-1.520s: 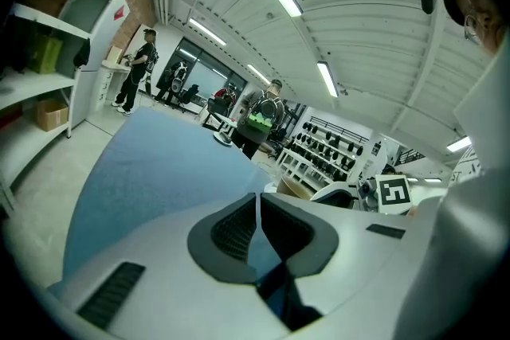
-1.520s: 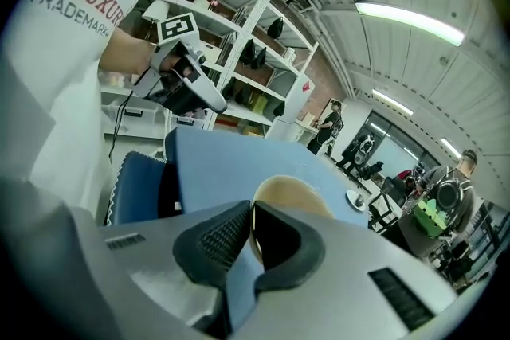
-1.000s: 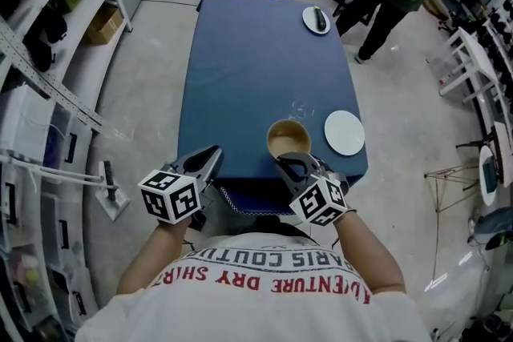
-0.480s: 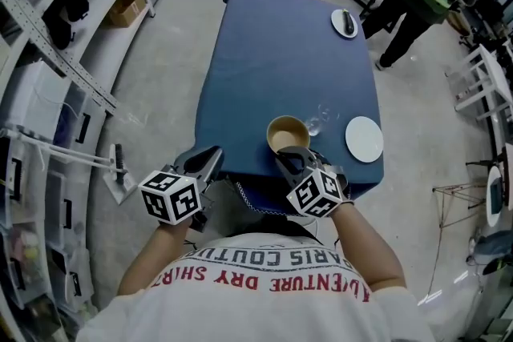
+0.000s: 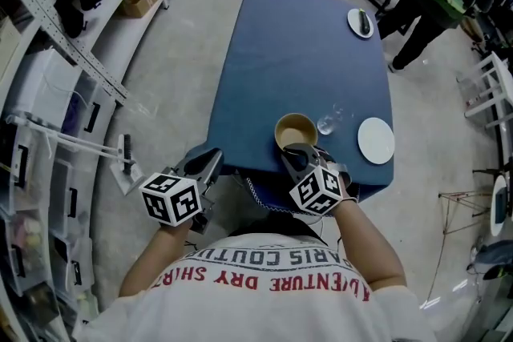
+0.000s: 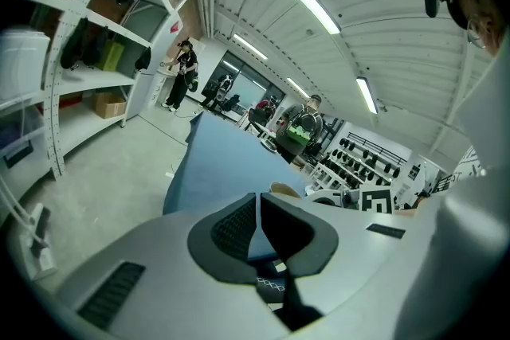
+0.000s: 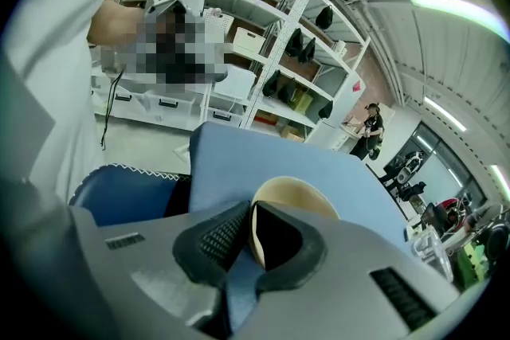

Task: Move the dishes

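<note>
The left hand-held gripper (image 5: 213, 156) hangs off the near left corner of the surface (image 5: 296, 52), jaws together on nothing and clear of the dishes. It is best kept there, or brought in only to steady the load. Right of it, near the near edge, the right hand-held gripper (image 5: 293, 150) is clamped on the near rim of the tan bowl (image 5: 295, 129), one pad inside the wall and one outside. A pinch on one side of a thin rim will probably let the bowl tip away from the jaws. The sound course is to keep the clamp firm, hold the wrist steady, and raise the bowl straight off the cloth before carrying it anywhere, rather than sliding it. A clear glass (image 5: 325, 125) stands just beside the bowl on its right and looks easy to knock over, so any sideways travel should start away from it. The white plate (image 5: 376, 140) lies further right, by the near right corner, and a second plate (image 5: 361, 22) with something dark on it sits at the far right corner. Both are untouched. Compared with a second ago, the bowl stands further from the white plate, which then lay just beside it. The glass, then beyond the bowl, is now level with it. The clamp on the rim is unchanged, and the left jaws have stayed together.
</note>
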### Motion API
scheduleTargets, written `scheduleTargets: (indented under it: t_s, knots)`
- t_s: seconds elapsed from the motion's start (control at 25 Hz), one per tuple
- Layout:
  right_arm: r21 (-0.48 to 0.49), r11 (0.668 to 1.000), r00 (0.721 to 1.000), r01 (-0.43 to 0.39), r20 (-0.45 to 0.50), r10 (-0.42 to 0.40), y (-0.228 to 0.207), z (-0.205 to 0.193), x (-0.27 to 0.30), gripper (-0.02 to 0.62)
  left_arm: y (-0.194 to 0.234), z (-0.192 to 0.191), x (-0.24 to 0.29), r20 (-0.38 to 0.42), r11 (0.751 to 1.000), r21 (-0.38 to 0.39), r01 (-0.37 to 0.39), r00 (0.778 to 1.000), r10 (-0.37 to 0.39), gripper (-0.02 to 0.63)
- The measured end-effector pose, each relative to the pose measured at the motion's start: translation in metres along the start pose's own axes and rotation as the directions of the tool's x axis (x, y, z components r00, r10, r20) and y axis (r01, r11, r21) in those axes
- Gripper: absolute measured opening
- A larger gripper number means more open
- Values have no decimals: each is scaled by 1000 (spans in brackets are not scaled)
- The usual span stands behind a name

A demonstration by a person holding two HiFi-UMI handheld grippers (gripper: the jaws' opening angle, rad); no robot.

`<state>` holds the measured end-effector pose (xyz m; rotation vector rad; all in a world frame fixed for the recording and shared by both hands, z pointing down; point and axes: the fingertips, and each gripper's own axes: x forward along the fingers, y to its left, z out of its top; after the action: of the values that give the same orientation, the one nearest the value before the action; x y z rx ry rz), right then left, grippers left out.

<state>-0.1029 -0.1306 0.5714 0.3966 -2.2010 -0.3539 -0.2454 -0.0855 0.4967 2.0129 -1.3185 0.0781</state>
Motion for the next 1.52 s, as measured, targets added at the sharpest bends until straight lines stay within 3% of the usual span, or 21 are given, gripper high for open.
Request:
scheduleTargets:
  t_s: [0.24,0.32,0.36,0.48,0.6,0.76,0.88,1.12,1.32,1.4,1.52]
  knots:
    - [21,1000,999,-23,26,22,5,7,-6,56,-5,-1,-1,6,1000,5,-2,1000,2,41]
    - [27,999,999,-39,34,38,7,9,-10,149,-9,-1,0,10,1000,6,-4,1000,4,41]
    - [39,998,998,-47,45,45,6,11,-14,164,-12,0,0,12,1000,8,-4,1000,4,41]
    - [121,991,993,-54,107,41,-4,20,-34,180,-25,3,3,20,1000,12,-1,1000,1,41]
    - [276,957,978,-86,209,28,-15,30,-67,189,-49,6,4,22,999,23,21,1000,-22,41]
    - [427,897,940,-111,337,-44,-29,41,-126,182,-100,14,7,27,994,75,83,996,-85,41]
    - [495,862,904,-108,410,-122,-35,39,-172,117,-144,14,10,35,984,112,135,990,-140,41]
    - [530,843,814,-93,527,-242,-33,33,-257,37,-229,8,6,34,952,196,233,969,-244,41]
    - [594,793,758,-138,578,-301,-17,15,-300,23,-280,-10,-9,17,924,258,282,955,-296,41]
    - [612,777,742,-146,587,-323,-15,10,-314,23,-295,-16,-14,16,917,271,292,951,-308,41]
    - [604,784,730,-141,598,-329,-7,8,-328,23,-311,-22,-23,25,909,291,297,948,-317,41]
